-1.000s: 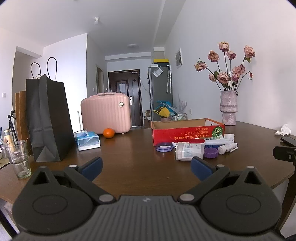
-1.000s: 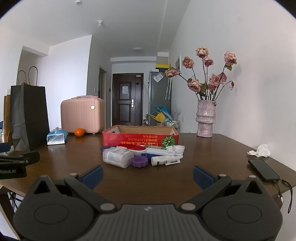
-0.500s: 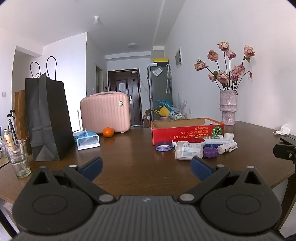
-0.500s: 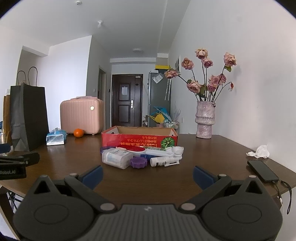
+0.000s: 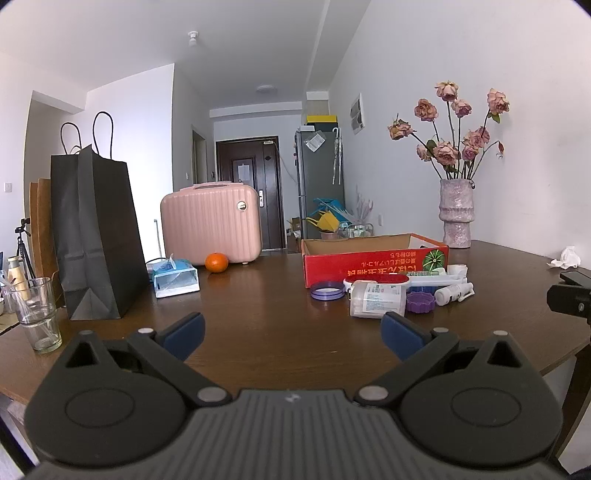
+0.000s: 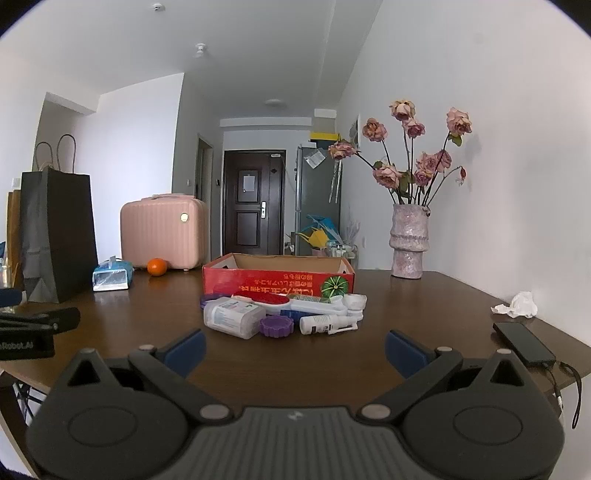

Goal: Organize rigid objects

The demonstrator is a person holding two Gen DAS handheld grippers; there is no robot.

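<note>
Red box (image 6: 277, 281) beyond right tool (image 6: 294, 350)

The room has white walls (image 5: 517, 55) and a white ceiling (image 5: 221, 33) with a round lamp (image 5: 266, 88). Far ahead of the claw is a dark door (image 6: 254, 201), with a grey fridge (image 6: 319, 195) to its right. The brown table (image 6: 424, 295) looks shiny.

Both wrist views low at the near edge of the bench (image 5: 266, 332), facing its far edge, left view further left, both sharing the red box (image 5: 373, 258) (image 6: 277, 277).
</note>
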